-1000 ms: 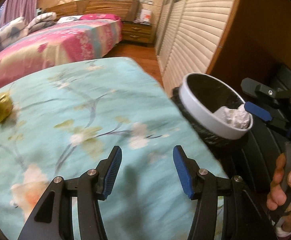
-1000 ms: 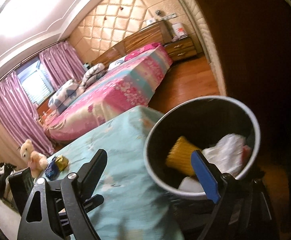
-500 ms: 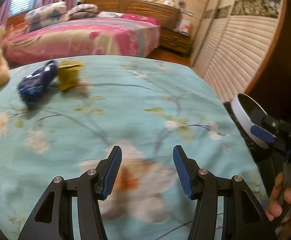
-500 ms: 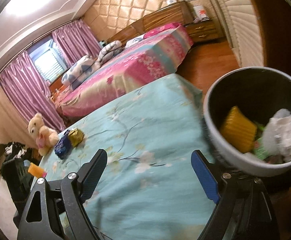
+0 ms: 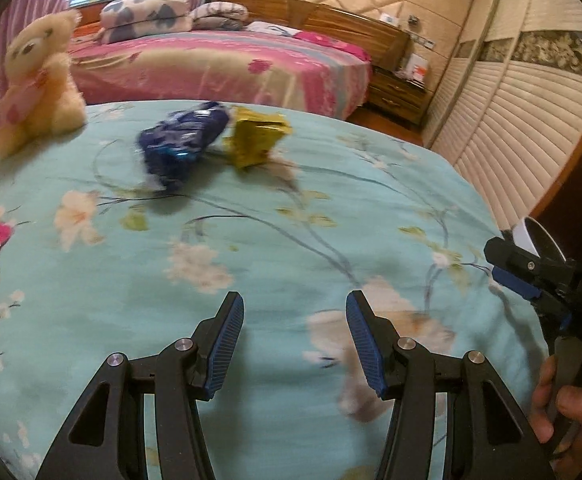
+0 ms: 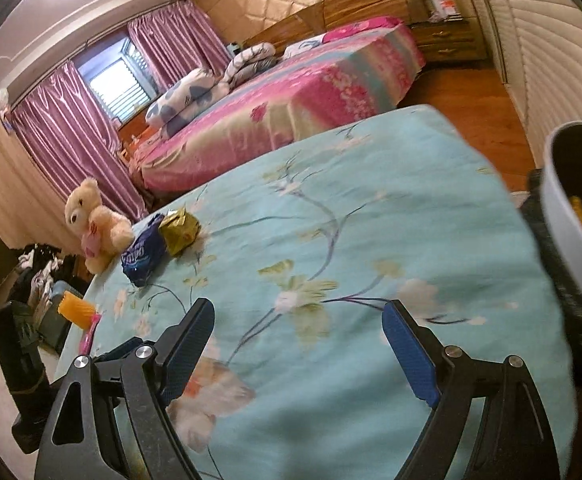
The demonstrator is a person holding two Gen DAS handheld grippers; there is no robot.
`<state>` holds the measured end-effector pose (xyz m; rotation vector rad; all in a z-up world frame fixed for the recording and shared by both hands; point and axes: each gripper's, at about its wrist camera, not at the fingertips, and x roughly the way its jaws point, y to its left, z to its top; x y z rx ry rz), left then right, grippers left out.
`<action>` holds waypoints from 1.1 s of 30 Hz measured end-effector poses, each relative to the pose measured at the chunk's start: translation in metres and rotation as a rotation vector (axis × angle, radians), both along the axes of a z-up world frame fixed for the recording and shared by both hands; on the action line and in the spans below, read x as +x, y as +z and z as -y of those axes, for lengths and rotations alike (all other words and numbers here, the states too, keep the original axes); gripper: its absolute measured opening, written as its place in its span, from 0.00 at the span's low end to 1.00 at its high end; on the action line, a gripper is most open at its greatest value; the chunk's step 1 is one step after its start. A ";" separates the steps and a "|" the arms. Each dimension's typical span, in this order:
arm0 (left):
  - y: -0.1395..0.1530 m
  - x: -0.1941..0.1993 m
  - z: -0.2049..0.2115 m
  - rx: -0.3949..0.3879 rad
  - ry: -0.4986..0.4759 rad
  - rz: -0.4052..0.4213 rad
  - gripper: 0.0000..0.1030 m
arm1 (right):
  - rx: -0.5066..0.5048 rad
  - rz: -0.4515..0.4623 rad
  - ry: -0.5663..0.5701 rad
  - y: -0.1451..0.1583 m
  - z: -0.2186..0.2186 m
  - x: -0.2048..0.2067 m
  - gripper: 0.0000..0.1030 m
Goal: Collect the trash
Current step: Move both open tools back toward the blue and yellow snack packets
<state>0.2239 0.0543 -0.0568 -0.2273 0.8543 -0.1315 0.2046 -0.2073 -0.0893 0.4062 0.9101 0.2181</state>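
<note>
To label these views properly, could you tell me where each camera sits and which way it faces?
Left wrist: on the left gripper, angled down across the floral bedspread at the blue wrapper; a hand shows.
Right wrist: on the right gripper, facing the same bedspread, trash bin at right; no body shows.
Both share the wrapper, gold packet and teddy bear.

The left gripper is a black plastic frame with two angled arms, each with a triangular cut-out and round silver screw heads at the pivots. Its fingers carry ribbed blue pads on their inner faces. The right gripper has the same build: black arms, silver screws, blue pads (seen from the left wrist camera, its black body bears white letters reading "DAS"). A hand wraps a dark handle at the lower right edge.
</note>
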 end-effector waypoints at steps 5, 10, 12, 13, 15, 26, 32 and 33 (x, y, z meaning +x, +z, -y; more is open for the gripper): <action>0.000 0.003 -0.025 -0.001 0.049 -0.007 0.52 | -0.006 -0.016 0.052 -0.006 -0.027 0.014 0.85; 0.004 0.013 -0.049 0.006 0.088 -0.002 0.52 | -0.006 -0.023 0.093 -0.013 -0.046 0.029 0.85; 0.005 0.017 -0.056 0.015 0.095 0.003 0.52 | 0.002 -0.025 0.108 -0.015 -0.053 0.036 0.85; 0.007 0.022 -0.061 0.022 0.095 0.006 0.52 | 0.010 -0.026 0.117 -0.015 -0.057 0.040 0.85; 0.008 0.028 -0.066 0.037 0.090 0.008 0.52 | 0.020 -0.025 0.131 -0.016 -0.065 0.048 0.85; 0.006 0.080 -0.090 0.037 0.105 0.018 0.52 | 0.074 -0.032 0.193 -0.026 -0.110 0.101 0.83; 0.000 0.101 -0.088 0.028 0.080 0.027 0.52 | 0.105 -0.025 0.219 -0.027 -0.127 0.122 0.80; -0.002 0.104 -0.087 0.027 0.074 0.027 0.52 | 0.106 -0.025 0.218 -0.028 -0.128 0.125 0.79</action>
